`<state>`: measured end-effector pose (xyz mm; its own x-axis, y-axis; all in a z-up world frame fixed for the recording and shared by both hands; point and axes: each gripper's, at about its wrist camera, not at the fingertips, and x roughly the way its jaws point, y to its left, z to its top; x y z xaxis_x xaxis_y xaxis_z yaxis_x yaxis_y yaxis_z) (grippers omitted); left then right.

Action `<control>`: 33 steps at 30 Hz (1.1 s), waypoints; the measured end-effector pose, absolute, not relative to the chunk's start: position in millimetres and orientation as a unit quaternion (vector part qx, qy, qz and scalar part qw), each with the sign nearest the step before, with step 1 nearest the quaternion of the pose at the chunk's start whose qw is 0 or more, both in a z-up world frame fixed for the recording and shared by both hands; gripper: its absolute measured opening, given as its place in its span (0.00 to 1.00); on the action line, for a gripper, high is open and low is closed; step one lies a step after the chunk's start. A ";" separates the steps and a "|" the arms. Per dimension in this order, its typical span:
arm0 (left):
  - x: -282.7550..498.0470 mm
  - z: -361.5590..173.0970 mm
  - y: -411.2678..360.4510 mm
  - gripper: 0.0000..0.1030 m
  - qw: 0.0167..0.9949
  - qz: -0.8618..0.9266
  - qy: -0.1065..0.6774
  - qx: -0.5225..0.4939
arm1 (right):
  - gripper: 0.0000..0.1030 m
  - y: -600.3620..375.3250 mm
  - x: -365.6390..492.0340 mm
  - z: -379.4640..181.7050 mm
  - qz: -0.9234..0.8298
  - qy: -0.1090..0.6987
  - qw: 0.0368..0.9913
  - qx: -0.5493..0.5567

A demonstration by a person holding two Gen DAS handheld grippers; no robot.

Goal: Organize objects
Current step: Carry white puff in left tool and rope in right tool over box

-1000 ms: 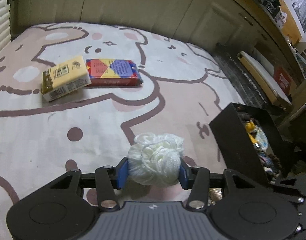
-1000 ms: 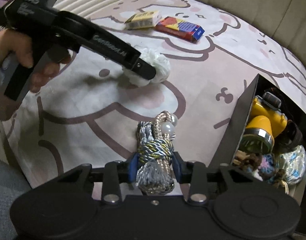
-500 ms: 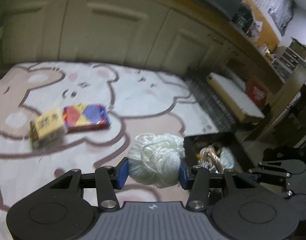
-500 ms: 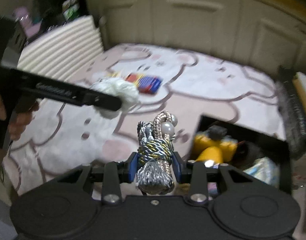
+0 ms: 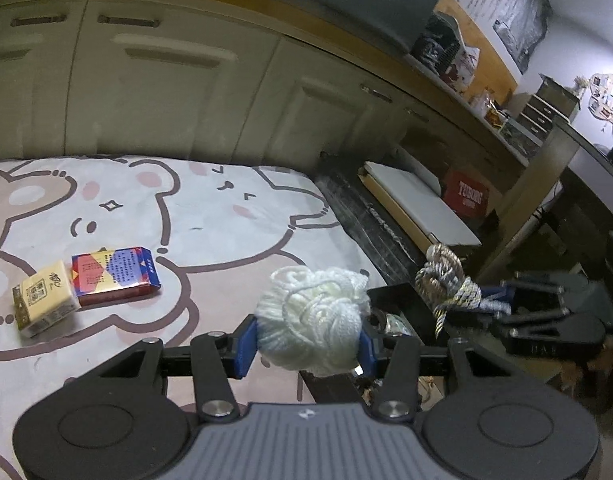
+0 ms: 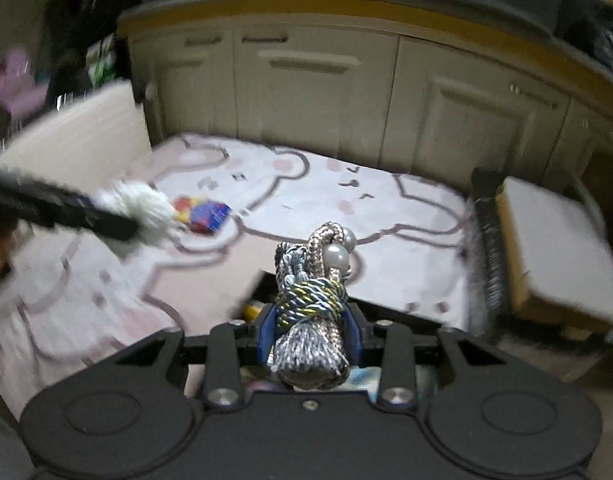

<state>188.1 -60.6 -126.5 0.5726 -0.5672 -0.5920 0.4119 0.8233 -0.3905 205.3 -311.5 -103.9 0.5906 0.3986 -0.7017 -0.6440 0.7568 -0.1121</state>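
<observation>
Got my left claw (image 5: 308, 350) clamped on the fluffy white yarn ball (image 5: 310, 320), and my right claw (image 6: 310, 336) on the knotted silver-gold cord bundle (image 6: 312, 308). Black open box (image 5: 402, 304) sits at 3 o'clock. I'd get squarely above it before letting go.

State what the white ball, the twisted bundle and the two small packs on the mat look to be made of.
White ball: soft matte yarn, likely cotton or acrylic; looped strands show.
Twisted bundle: shiny braided cord, grey, gold and beige, with a metallic-looking tassel and two pearl-like beads, probably plastic.
Yellow pack: printed, slightly glossy wrap, paper or film.
Red-and-blue pack: a box under glossy clear film, probably card, judging by its sheen.
</observation>
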 end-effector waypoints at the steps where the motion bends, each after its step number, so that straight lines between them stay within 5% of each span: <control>1: 188.1 -127.3 -61.2 0.48 0.879 -0.280 0.371 -0.105 | 0.36 -314.3 207.9 -105.2 0.305 0.342 0.866 -0.201; 12: 188.4 -136.0 -65.7 0.48 0.868 -0.299 0.383 -0.106 | 0.37 -313.7 214.3 -148.0 0.441 0.385 0.712 -0.388; 21: 190.2 -144.8 -74.9 0.48 0.852 -0.321 0.401 -0.103 | 0.38 -316.9 222.9 -179.2 0.453 0.451 0.651 -0.409; 25: 190.8 -150.8 -88.1 0.48 0.839 -0.343 0.412 -0.094 | 0.68 -322.2 237.7 -169.2 0.433 0.473 0.675 -0.364; 27: 190.3 -152.2 -96.9 0.48 0.835 -0.354 0.414 -0.082 | 0.62 -329.2 249.5 -159.9 0.413 0.466 0.716 -0.315; 29: 190.6 -152.6 -103.6 0.48 0.832 -0.362 0.415 -0.073 | 0.36 -331.7 261.4 -159.1 0.385 0.476 0.743 -0.272; 33: 194.1 -152.4 -116.0 0.48 0.825 -0.375 0.418 -0.064 | 0.16 -335.7 279.7 -173.3 0.327 0.510 0.772 -0.193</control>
